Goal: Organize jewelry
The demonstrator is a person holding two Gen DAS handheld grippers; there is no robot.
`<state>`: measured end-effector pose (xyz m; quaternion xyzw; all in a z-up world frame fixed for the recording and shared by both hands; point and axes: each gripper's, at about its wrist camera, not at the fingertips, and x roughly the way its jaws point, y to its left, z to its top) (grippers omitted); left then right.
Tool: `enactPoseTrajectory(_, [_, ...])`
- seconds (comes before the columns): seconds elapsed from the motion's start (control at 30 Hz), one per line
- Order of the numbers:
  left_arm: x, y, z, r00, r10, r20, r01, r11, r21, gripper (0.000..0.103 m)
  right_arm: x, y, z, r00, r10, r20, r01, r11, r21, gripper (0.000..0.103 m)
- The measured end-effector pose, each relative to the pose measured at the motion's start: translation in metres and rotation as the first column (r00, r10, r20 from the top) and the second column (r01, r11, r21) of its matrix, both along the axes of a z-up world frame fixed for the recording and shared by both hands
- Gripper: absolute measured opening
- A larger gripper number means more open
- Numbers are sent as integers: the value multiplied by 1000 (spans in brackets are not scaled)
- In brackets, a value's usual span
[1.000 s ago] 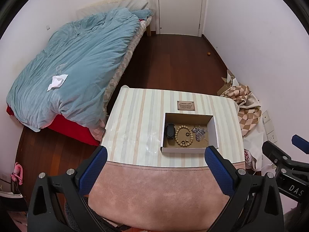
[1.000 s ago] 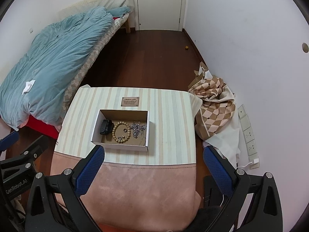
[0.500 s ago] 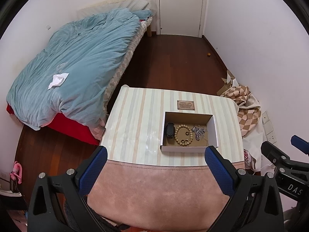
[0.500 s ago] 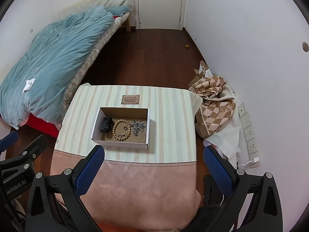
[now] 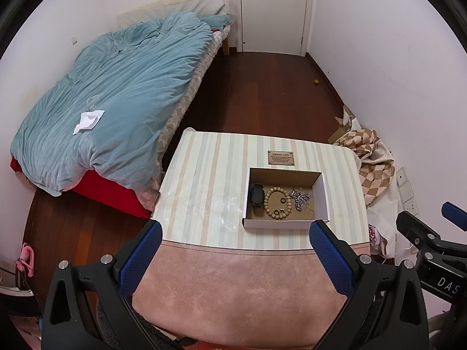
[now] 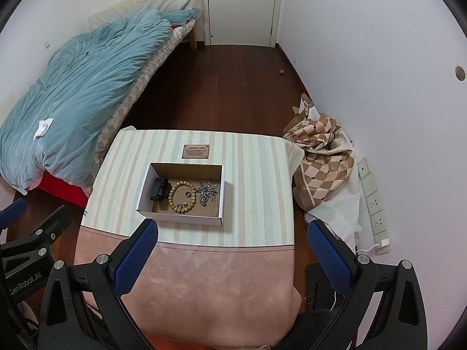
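Box (image 6: 178,218) on counter (image 6: 256,175): watch (image 6: 157,188), bead bracelet (image 6: 172,198), chain (image 6: 207,194) lying inside, seemingly sorted. Left hand-held gripper (image 5: 235,252) and right hand-held gripper (image 6: 233,250) hovering spread, gripping nothing.

The small print on the brown plaque (image 6: 195,151), lying on the table well ahead of the right claw just beyond the box (image 6: 184,218), is too fine to read below its heading. Inside the box, the silver chain (image 5: 300,199) is a tangle whose links cannot be told apart, and the little pieces within the bead bracelet (image 6: 181,194) are too small to identify. The left claw's near wall of the box hides the floor strip behind it.
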<state>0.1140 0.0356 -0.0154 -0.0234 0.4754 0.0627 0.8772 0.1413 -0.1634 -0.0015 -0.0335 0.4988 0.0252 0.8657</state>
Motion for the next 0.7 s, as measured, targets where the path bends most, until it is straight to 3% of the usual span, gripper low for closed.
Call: enactPoseTrajectory(0.7, [-4,-2,2,1000,1,11,-1,1000,0,103,2,-7,4,1000,9,-2,-9,1000,3,103])
